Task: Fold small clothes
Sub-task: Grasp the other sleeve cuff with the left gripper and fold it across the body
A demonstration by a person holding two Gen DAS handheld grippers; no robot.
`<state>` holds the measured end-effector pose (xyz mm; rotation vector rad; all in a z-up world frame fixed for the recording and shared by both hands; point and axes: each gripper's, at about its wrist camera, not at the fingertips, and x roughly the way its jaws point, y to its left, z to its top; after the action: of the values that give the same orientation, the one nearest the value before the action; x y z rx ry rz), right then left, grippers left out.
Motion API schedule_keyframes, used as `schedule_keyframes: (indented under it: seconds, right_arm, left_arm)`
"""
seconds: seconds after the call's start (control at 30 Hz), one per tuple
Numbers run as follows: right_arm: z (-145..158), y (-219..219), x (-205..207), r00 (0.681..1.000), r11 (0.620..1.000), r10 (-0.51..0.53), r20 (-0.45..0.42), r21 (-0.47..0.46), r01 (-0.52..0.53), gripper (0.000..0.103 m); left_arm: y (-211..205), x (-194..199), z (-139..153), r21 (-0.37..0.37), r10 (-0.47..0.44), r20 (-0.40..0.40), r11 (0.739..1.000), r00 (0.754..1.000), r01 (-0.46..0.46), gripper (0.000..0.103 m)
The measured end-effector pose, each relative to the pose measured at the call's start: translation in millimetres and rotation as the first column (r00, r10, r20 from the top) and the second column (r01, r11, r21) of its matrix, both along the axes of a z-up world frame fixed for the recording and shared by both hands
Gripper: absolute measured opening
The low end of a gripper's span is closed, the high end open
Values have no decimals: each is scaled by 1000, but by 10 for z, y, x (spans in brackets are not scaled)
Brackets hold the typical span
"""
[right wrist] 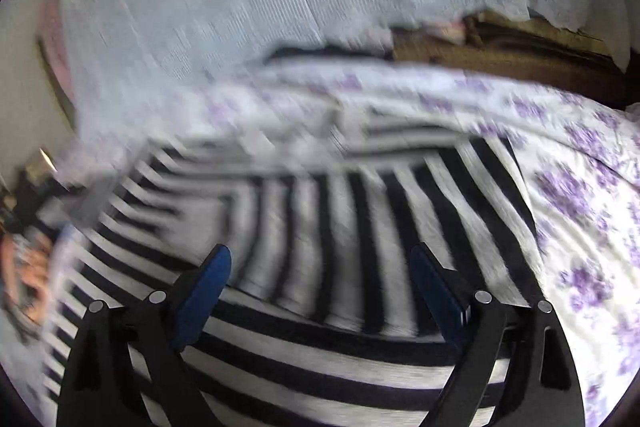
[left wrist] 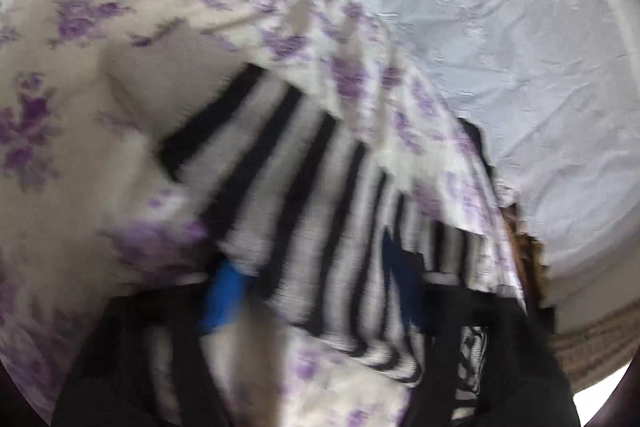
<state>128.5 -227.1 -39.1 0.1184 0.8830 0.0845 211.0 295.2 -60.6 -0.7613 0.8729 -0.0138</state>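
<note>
A black-and-white striped knit garment (left wrist: 304, 187) lies on a white cloth with purple flowers (left wrist: 80, 27); a flap of that floral cloth covers the garment's upper edge. In the blurred left wrist view my left gripper (left wrist: 312, 291) is low over the garment. Its blue pads (left wrist: 224, 291) stand apart with striped fabric filling the gap between them. In the right wrist view the same striped garment (right wrist: 320, 211) spreads out flat. My right gripper (right wrist: 322, 267) hovers over it wide open, with nothing pinched between its blue pads (right wrist: 204, 291).
A pale crinkled bedspread (left wrist: 480, 27) lies beyond the floral cloth (right wrist: 580, 227). A woven mat or basket edge (left wrist: 600, 343) shows at the lower right of the left wrist view. A brown wooden surface (right wrist: 500, 55) sits behind the bedding, and dark clutter (right wrist: 24, 195) sits at the far left.
</note>
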Motion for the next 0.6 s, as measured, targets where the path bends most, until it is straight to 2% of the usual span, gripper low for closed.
schedule_keyframes:
  seconds: [0.03,0.07,0.13,0.2,0.27,0.33,0.47,0.6]
  right_arm:
    - [-86,11,49,999,1000,17,-27,-8,-18,99]
    - [-63,41,63,999,999,32,-19,-20,-32,100]
    - [5,52,41,1000,999,20,8,-33,-20,100]
    - [129,-47,-80,996,999,15,86,30,-18,98]
    - [236,-207,-181,991,998,-12,132,69,3,99]
    - [289,-423,-250,990,995,-34,140,93,21,99]
    - [225,-818,-431,985,987,-109,134,129,92,99]
    - [142,-1100,-598,974,951,-197,112,264,162,99]
  left_arm:
    - [39,-18,-24,-1,18,-11,1000,1000,-18,24]
    - [99,-38,-39,-18,25,-11,1000,1000,-25,15]
    - [137,-66,-26,-36,26,-1,999,1000,-26,11]
    - [82,-115,56,15,21,9,1000,1000,-21,10]
    - [-85,-202,273,151,-3,46,989,999,-4,9]
    - [-277,-305,472,251,-47,86,968,995,24,9]
    - [-601,-440,736,354,-110,121,933,986,61,9]
    - [-821,-423,843,391,-143,102,916,984,92,9]
